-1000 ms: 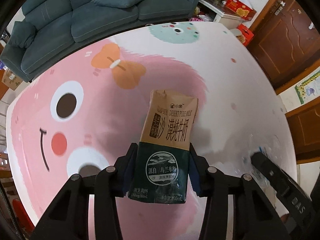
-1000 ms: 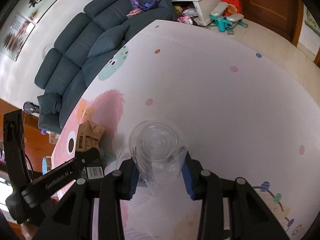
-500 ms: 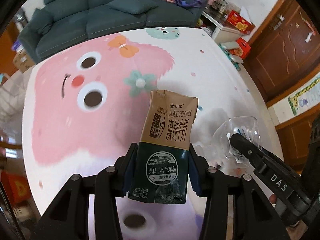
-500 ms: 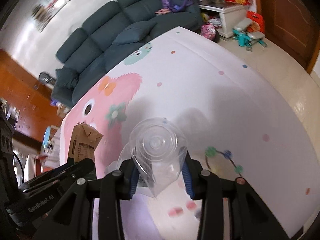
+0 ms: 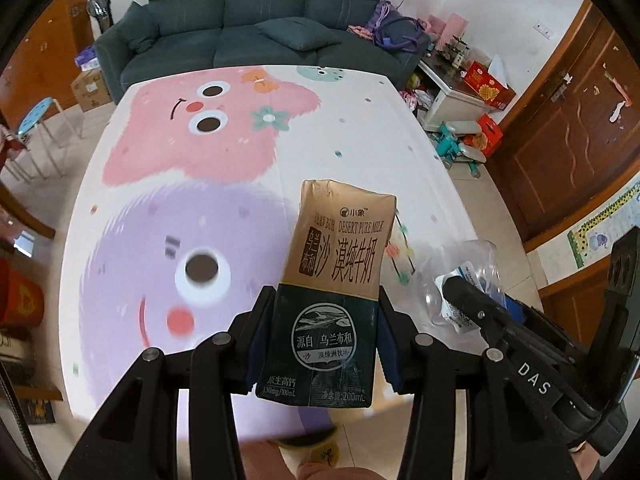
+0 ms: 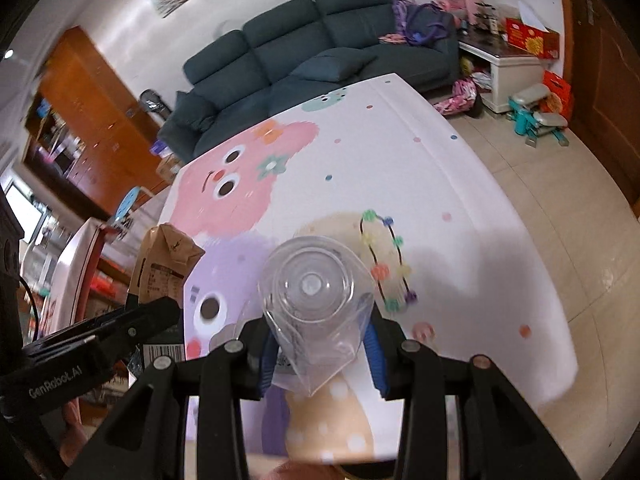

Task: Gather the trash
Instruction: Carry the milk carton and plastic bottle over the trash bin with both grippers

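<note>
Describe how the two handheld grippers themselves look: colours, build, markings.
Both are matte black, angular linkage frames with silver pivot bolts and blue pads inside the jaws. The left gripper shows white "GenRobot.AI" lettering on its side; the right gripper shows "DAS". No sleeves or cables are clearly visible.

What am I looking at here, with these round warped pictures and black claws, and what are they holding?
There is no robot. A person carries a two-fingered clamp in each hand, and each clamp has a wide-angle camera looking forward along its fingers, which is why the pictures bulge.

The left camera shows the left hand-held gripper shut on a brown and dark green milk carton. The right camera shows the right hand-held gripper shut on a crumpled clear plastic bottle, seen bottom-first.

Each clamp also shows at the edge of the other's picture.

Below them is a table under a white cloth printed with pink and purple cartoon faces. Behind it stands a dark sofa.
</note>
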